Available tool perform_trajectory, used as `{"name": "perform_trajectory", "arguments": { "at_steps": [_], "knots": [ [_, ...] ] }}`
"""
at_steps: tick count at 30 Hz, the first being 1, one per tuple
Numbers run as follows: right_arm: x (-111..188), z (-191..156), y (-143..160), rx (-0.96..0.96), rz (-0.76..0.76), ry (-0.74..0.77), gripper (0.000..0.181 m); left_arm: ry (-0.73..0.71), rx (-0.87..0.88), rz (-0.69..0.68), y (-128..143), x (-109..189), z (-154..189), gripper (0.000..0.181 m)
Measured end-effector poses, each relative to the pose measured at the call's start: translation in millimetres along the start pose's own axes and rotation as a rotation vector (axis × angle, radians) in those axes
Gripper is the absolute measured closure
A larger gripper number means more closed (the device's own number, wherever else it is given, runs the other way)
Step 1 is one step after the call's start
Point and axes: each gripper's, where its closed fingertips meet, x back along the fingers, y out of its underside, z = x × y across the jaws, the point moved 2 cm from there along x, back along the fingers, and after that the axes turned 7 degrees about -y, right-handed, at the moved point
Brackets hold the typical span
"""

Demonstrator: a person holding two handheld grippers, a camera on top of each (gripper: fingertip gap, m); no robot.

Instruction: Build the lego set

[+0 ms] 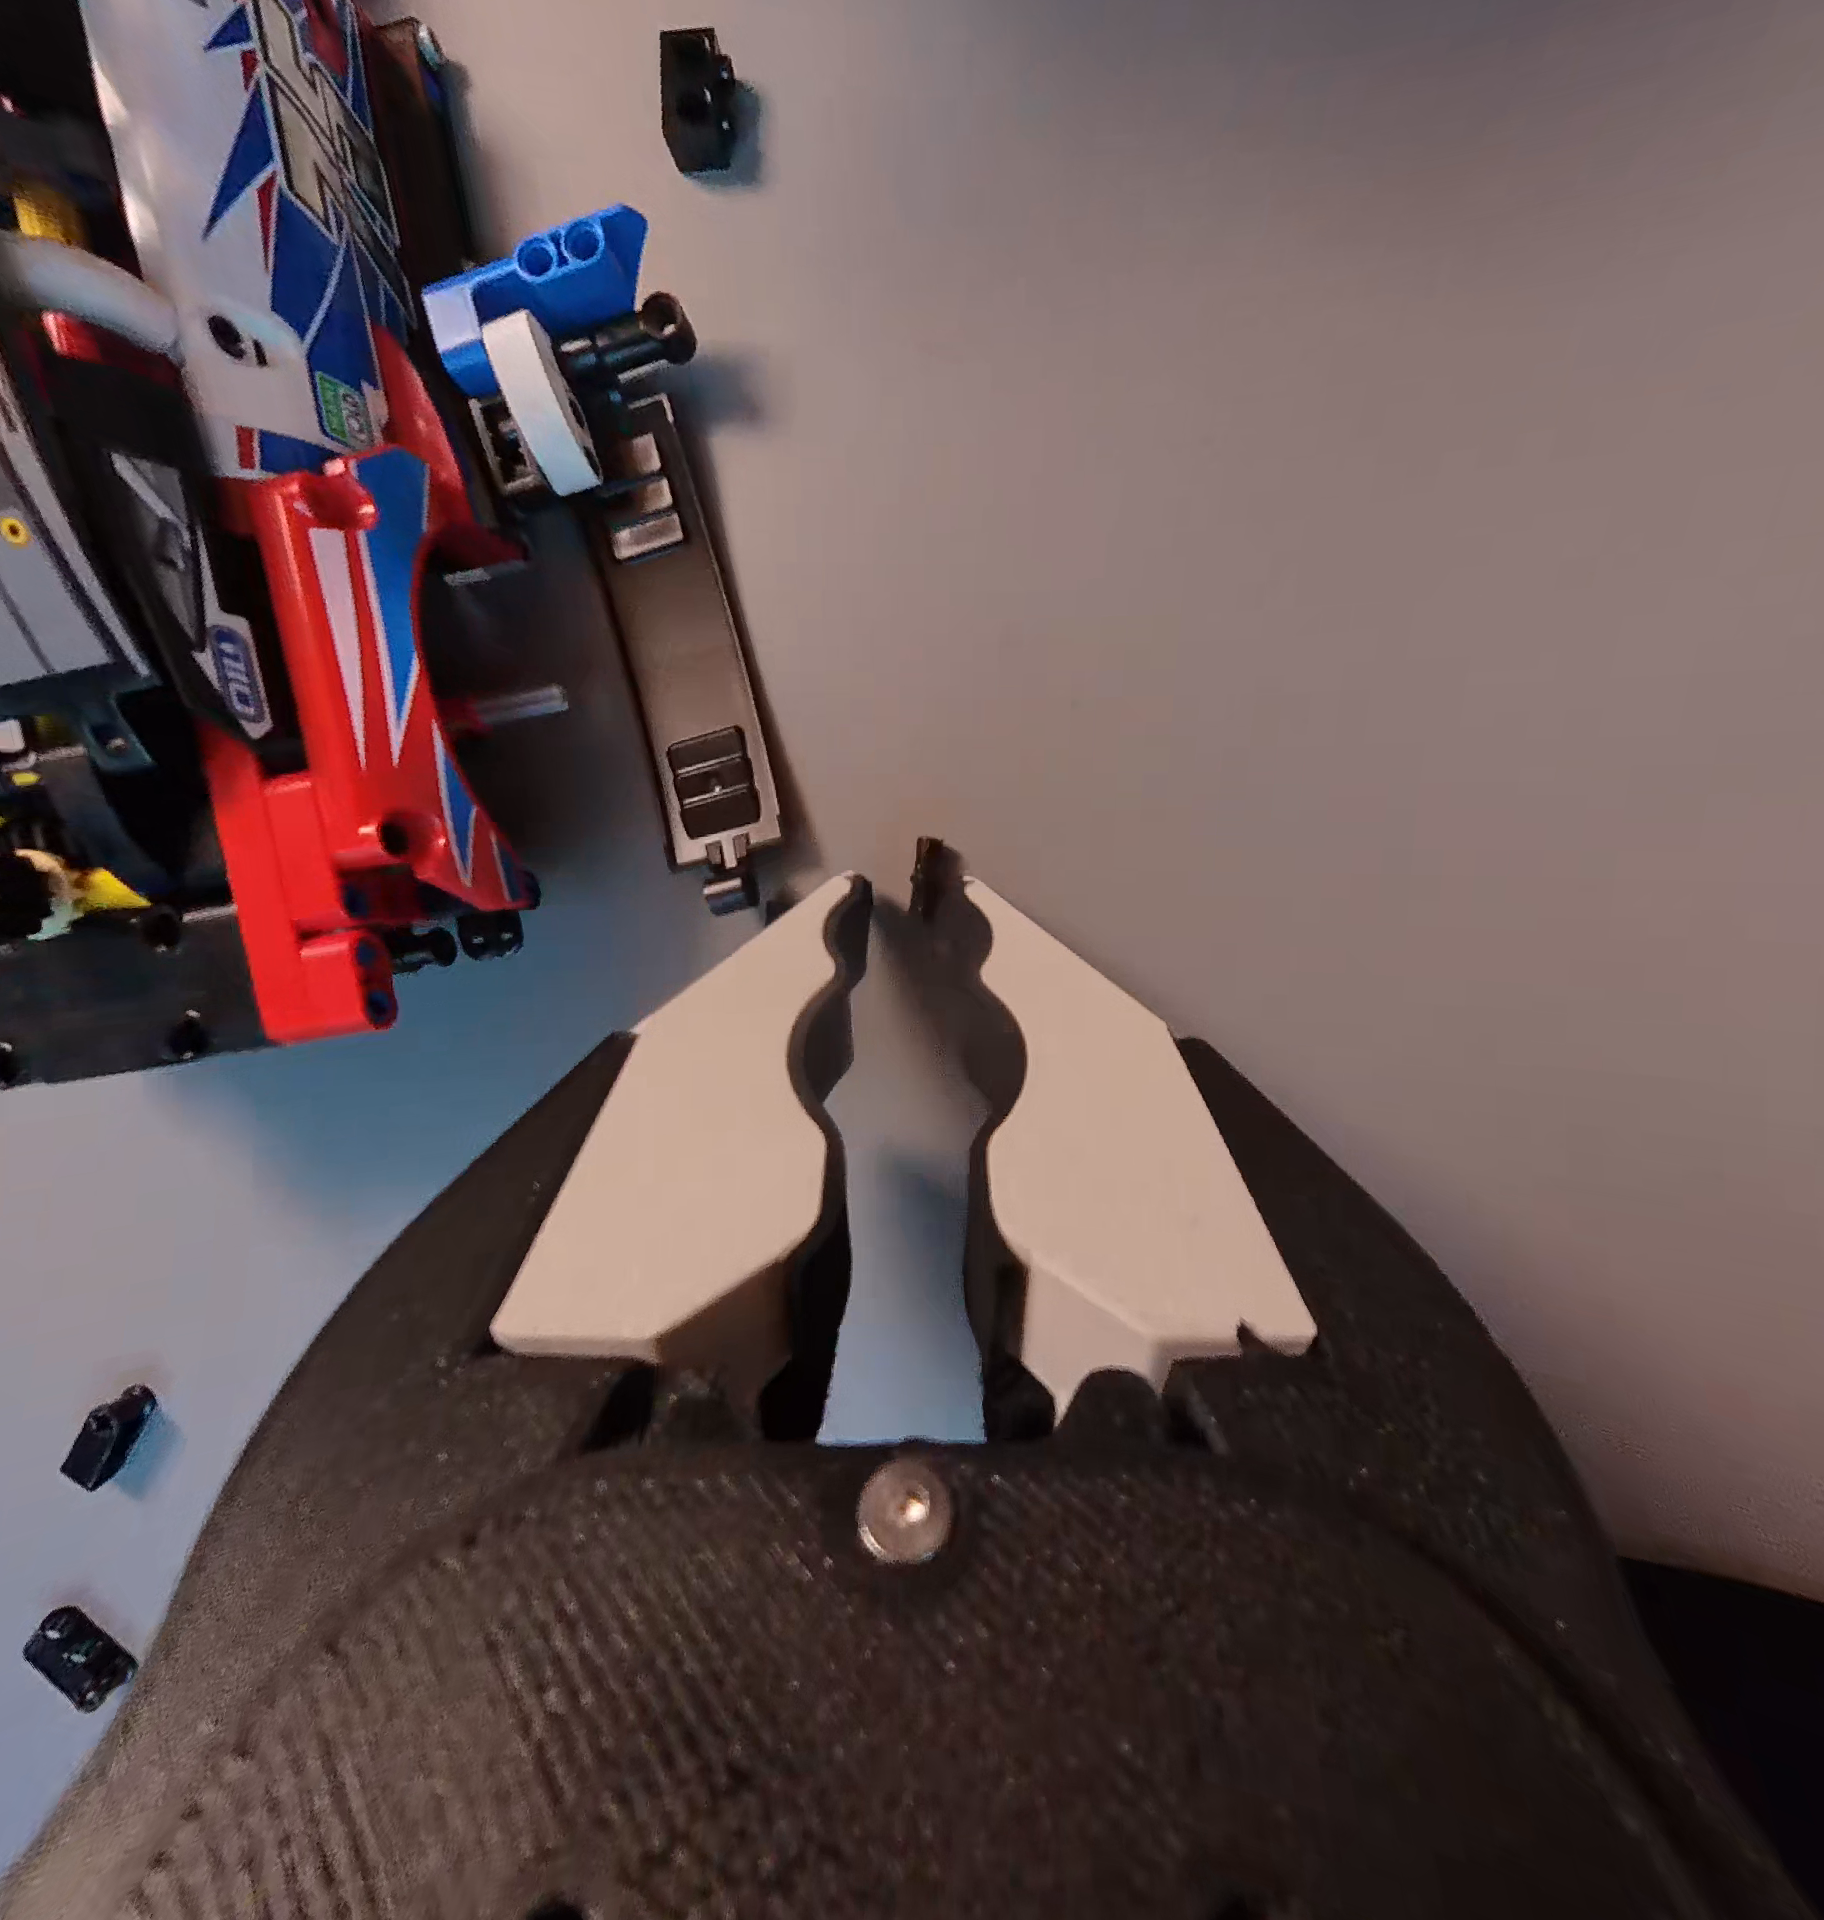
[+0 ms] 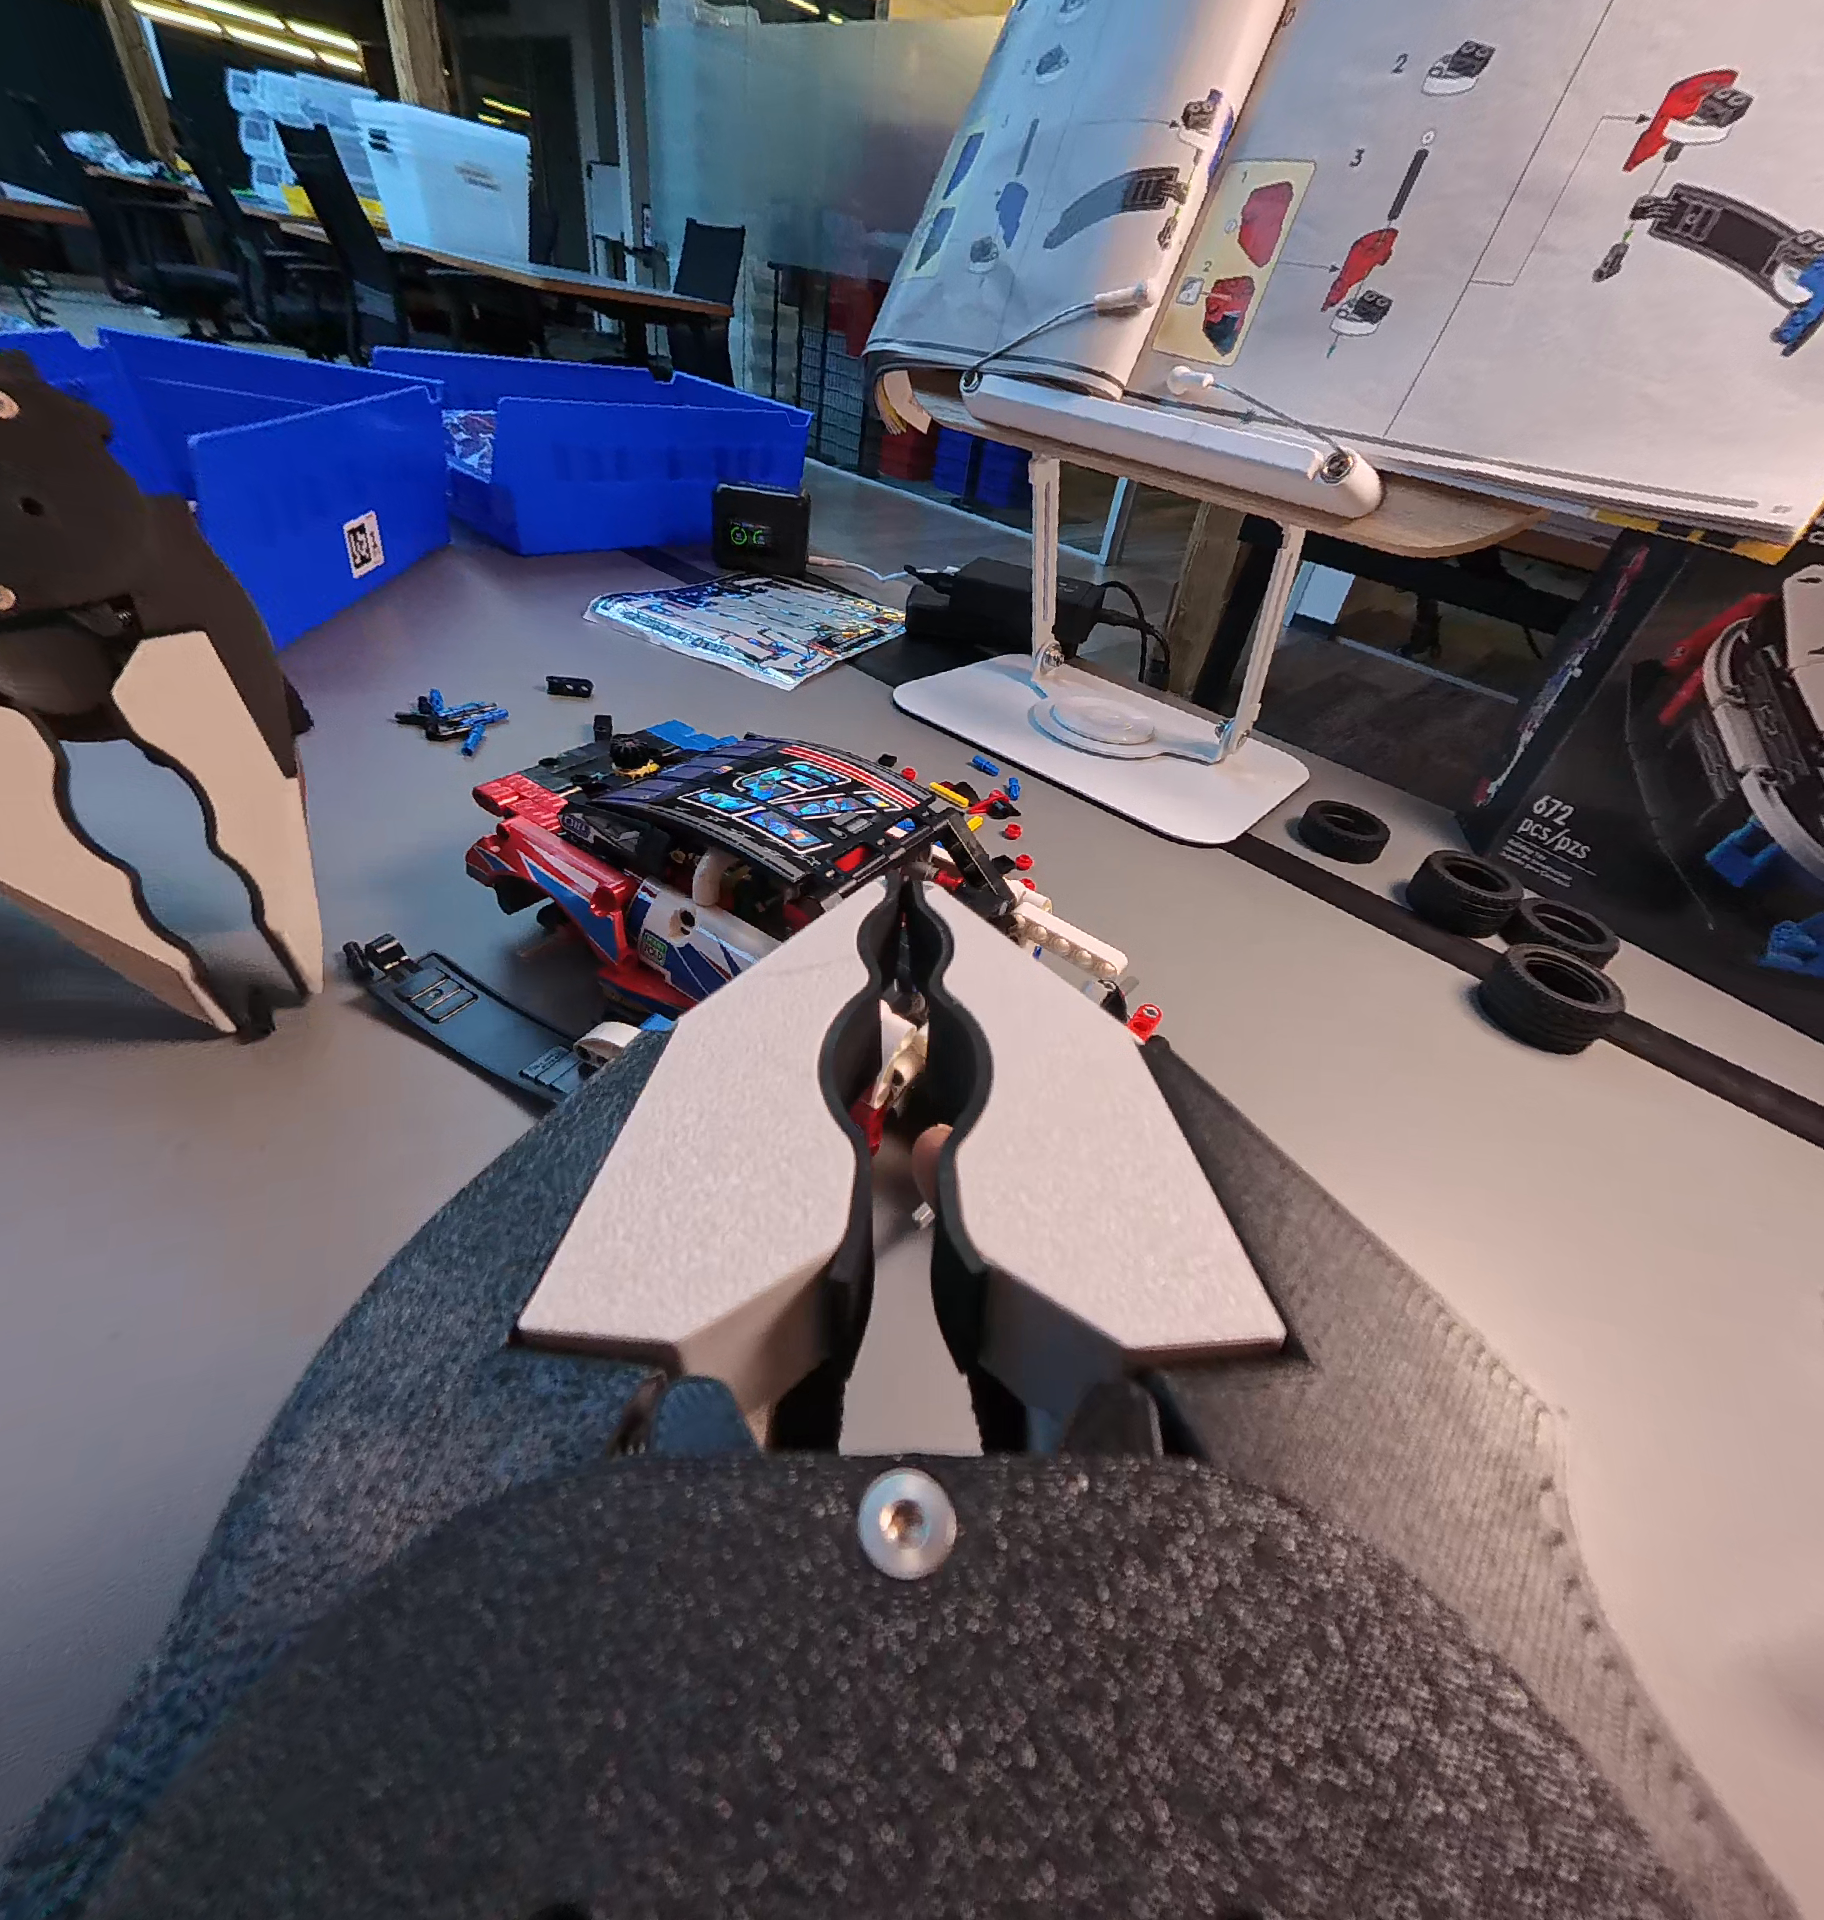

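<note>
The part-built red, white and blue Lego car (image 1: pixel 316 623) lies at the left of the left wrist view and mid-table in the right wrist view (image 2: pixel 742 831). A long black curved panel (image 1: pixel 679 644) with a blue and white end piece (image 1: pixel 555 281) lies beside it. My left gripper (image 1: pixel 916 888) points down at the table, its jaws a narrow gap apart. A small black pin (image 1: pixel 927 878) stands between the tips, close to the right finger. The left gripper also shows in the right wrist view (image 2: pixel 269 1008). My right gripper (image 2: pixel 903 899) is shut, tips together, just in front of the car.
Small black connectors (image 1: pixel 700 99) (image 1: pixel 108 1434) (image 1: pixel 77 1657) lie loose on the grey table. An instruction booklet (image 2: pixel 1510 208) rests on a white stand (image 2: pixel 1095 727). Tyres (image 2: pixel 1552 997), the set's box (image 2: pixel 1718 748), blue bins (image 2: pixel 316 499), a sticker sheet (image 2: pixel 752 623) and loose pins (image 2: pixel 451 717) lie around. The tips of one gripper are about 20 cm away from the tips of the other.
</note>
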Motion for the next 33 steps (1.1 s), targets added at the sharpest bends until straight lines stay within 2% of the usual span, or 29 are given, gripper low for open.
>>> {"name": "perform_trajectory", "arguments": {
  "at_steps": [1, 6, 11, 13, 17, 19, 22, 29, 33],
  "knots": [
    [-1, -1, 1, 0.003, -0.006, -0.005, 0.181, -0.003, 0.015, 0.008, 2, 2, -1, 0.166],
    [-5, -11, 8, 0.014, -0.048, -0.060, 0.181, -0.022, 0.169, 0.094, 7, 15, -15, 0.156],
    [-14, -26, 21, 0.023, -0.122, -0.136, 0.181, -0.026, 0.286, 0.126, 23, 5, -27, 0.148],
    [-16, -31, 26, 0.028, -0.154, -0.155, 0.181, 0.007, 0.292, 0.156, 21, 4, -23, 0.155],
    [-26, -39, 37, 0.055, -0.235, -0.194, 0.181, 0.026, 0.257, 0.166, 17, 2, -18, 0.181],
    [-36, -45, 43, 0.078, -0.299, -0.221, 0.180, 0.048, 0.231, 0.181, 15, 2, -13, 0.181],
    [-54, -43, 52, 0.156, -0.397, -0.174, 0.181, 0.062, 0.199, 0.201, 15, 4, -9, 0.181],
    [-82, -29, 51, 0.149, -0.422, -0.106, 0.181, 0.036, 0.266, 0.266, 20, 13, -17, 0.167],
    [-91, -25, 45, 0.116, -0.394, -0.128, 0.181, -0.004, 0.303, 0.289, 23, 19, -24, 0.161]
  ]
}}
